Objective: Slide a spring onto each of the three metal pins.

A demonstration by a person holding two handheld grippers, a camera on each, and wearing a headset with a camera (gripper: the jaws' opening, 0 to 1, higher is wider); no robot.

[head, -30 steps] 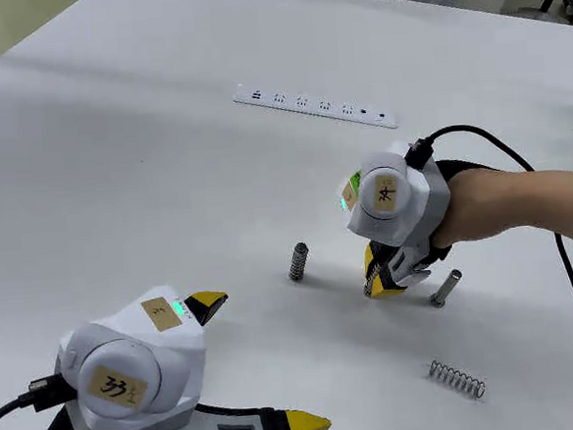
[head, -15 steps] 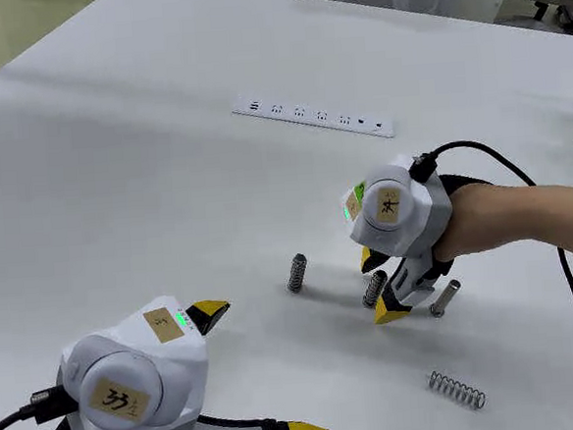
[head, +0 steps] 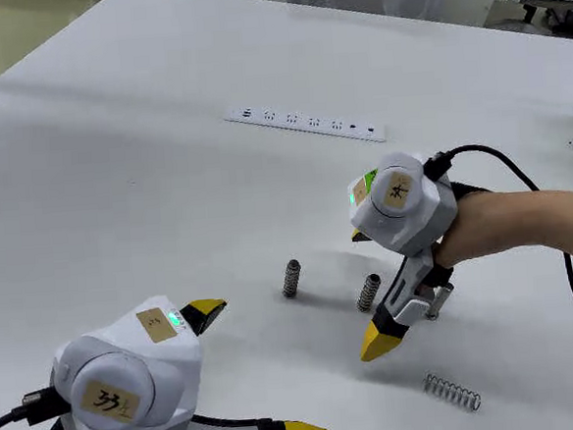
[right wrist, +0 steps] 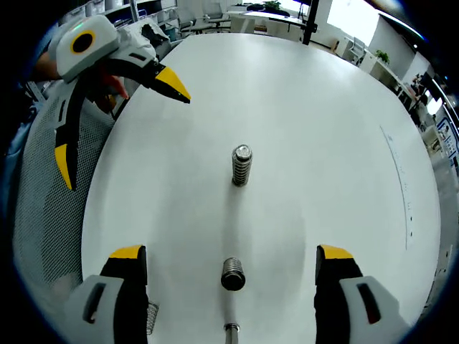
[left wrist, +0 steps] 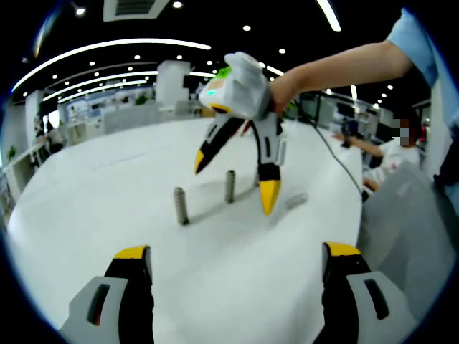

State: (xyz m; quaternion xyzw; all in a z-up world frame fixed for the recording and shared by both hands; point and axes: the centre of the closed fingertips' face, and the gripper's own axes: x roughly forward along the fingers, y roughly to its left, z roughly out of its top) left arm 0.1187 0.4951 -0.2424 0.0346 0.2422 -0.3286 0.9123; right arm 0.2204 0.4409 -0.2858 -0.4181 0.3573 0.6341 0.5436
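Note:
Two metal pins stand upright on the white table, each wearing a spring: the left one (head: pixel 291 278) (left wrist: pixel 181 206) (right wrist: pixel 242 165) and the right one (head: pixel 369 292) (left wrist: pixel 229 186) (right wrist: pixel 232 274). My right gripper (head: pixel 368 290) (right wrist: pixel 231 252) hovers open just over the right pin, holding nothing. A bare third pin (head: pixel 435 308) (left wrist: pixel 296 201) lies partly hidden behind that gripper. A loose spring (head: pixel 451 391) (right wrist: pixel 152 317) lies nearer me on the right. My left gripper (head: pixel 255 371) (left wrist: pixel 237 252) is open and empty at the lower left.
A white power strip (head: pixel 305 123) lies across the far part of the table. A black cable (head: pixel 552 216) runs from the right gripper off to the right. Other tables and seated people show in the background of the left gripper view.
My right gripper has opened, letting go of the right sprung pin, which now stands by itself. The gripper has lifted and drawn back toward me. The left gripper has barely moved.

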